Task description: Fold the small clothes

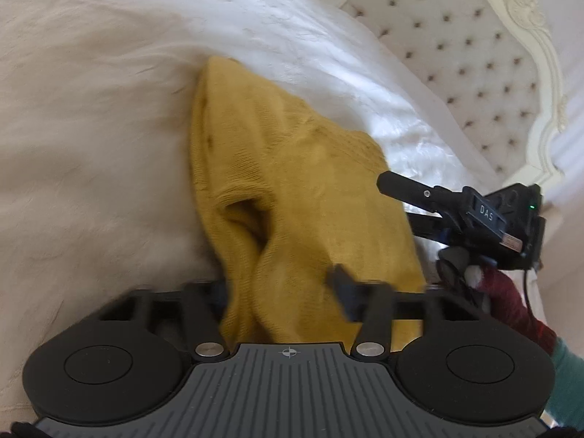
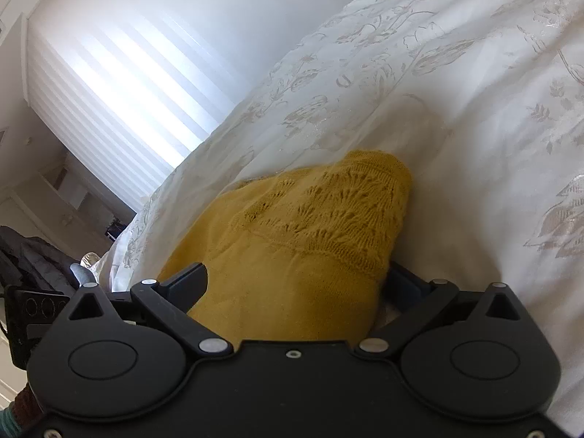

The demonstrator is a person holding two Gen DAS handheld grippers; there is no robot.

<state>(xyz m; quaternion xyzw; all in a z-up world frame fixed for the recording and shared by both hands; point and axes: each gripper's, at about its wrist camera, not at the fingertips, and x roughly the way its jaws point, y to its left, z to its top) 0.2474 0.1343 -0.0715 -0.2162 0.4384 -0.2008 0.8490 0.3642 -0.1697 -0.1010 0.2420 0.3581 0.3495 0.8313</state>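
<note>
A mustard-yellow knitted garment (image 1: 292, 189) lies bunched on the white bedspread (image 1: 91, 127). In the left wrist view its near edge passes between my left gripper's (image 1: 288, 284) fingers, which stand apart; one finger (image 1: 343, 284) shows on the cloth, the other is hidden under it. My right gripper (image 1: 394, 197) reaches in from the right, jaws apart at the garment's right edge. In the right wrist view the garment (image 2: 292, 255), with a lace-patterned end (image 2: 346, 204), fills the space between my right gripper's (image 2: 299, 281) spread fingers (image 2: 189, 281).
A cream tufted headboard (image 1: 474, 54) stands beyond the bed in the left wrist view. The embroidered bedspread (image 2: 438, 73) fills the right wrist view, with a window blind (image 2: 109, 91) and dark clothing (image 2: 33, 259) off the bed's left edge.
</note>
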